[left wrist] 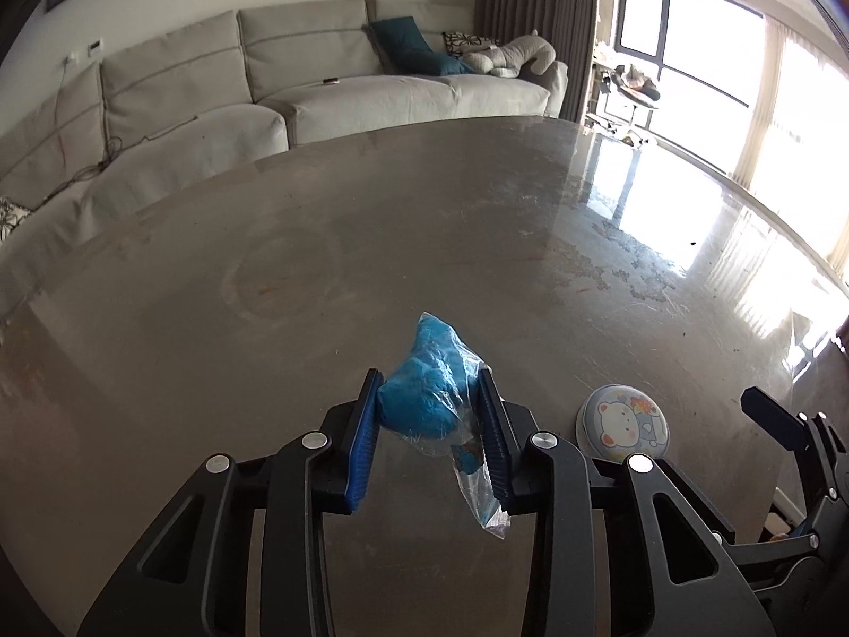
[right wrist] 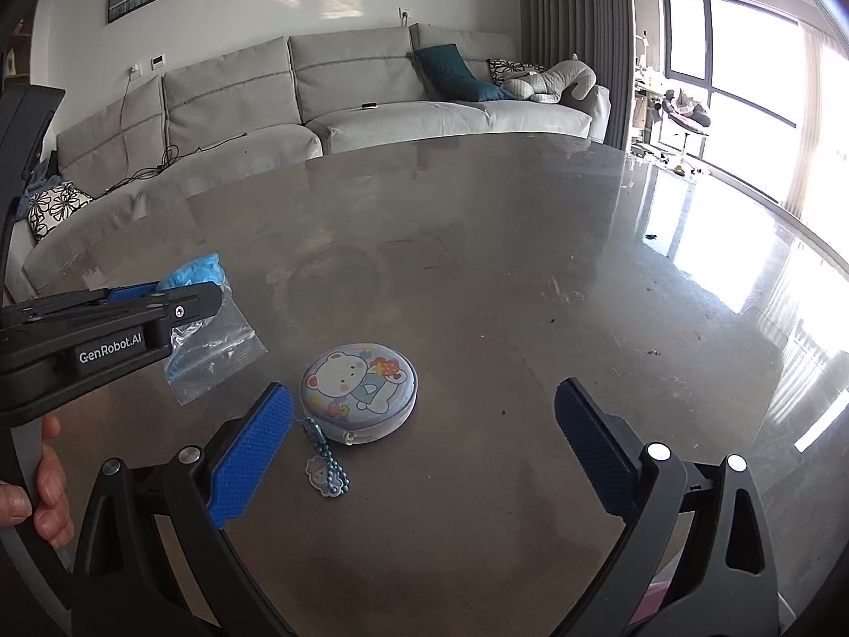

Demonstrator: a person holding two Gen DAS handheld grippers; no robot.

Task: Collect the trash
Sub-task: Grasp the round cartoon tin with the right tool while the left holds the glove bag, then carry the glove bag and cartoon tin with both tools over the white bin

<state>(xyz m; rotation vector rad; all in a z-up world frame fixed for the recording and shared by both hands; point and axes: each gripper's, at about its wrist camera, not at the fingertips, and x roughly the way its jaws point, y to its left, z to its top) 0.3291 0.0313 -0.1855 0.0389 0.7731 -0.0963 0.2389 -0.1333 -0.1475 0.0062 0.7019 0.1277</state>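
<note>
A clear plastic bag with a crumpled blue lump inside (left wrist: 424,393) lies on the brown table (left wrist: 371,244). My left gripper (left wrist: 430,374) is shut on it, one blue pad against the lump and the other against the plastic. The right wrist view shows this gripper from the side (right wrist: 159,302), with the bag (right wrist: 212,339) hanging out below it. My right gripper (right wrist: 424,390) stands wide open just above the table. A round bear-print case (right wrist: 361,387) with a bead chain and charm lies between its fingers, nearer the left one, touching neither.
The bear-print case (left wrist: 623,422) sits just right of the bag, with one finger of the right gripper (left wrist: 769,414) beyond it. A hand (right wrist: 48,488) grips the left handle. A grey sofa (right wrist: 318,106) runs behind the table (right wrist: 477,244); bright windows are at the right.
</note>
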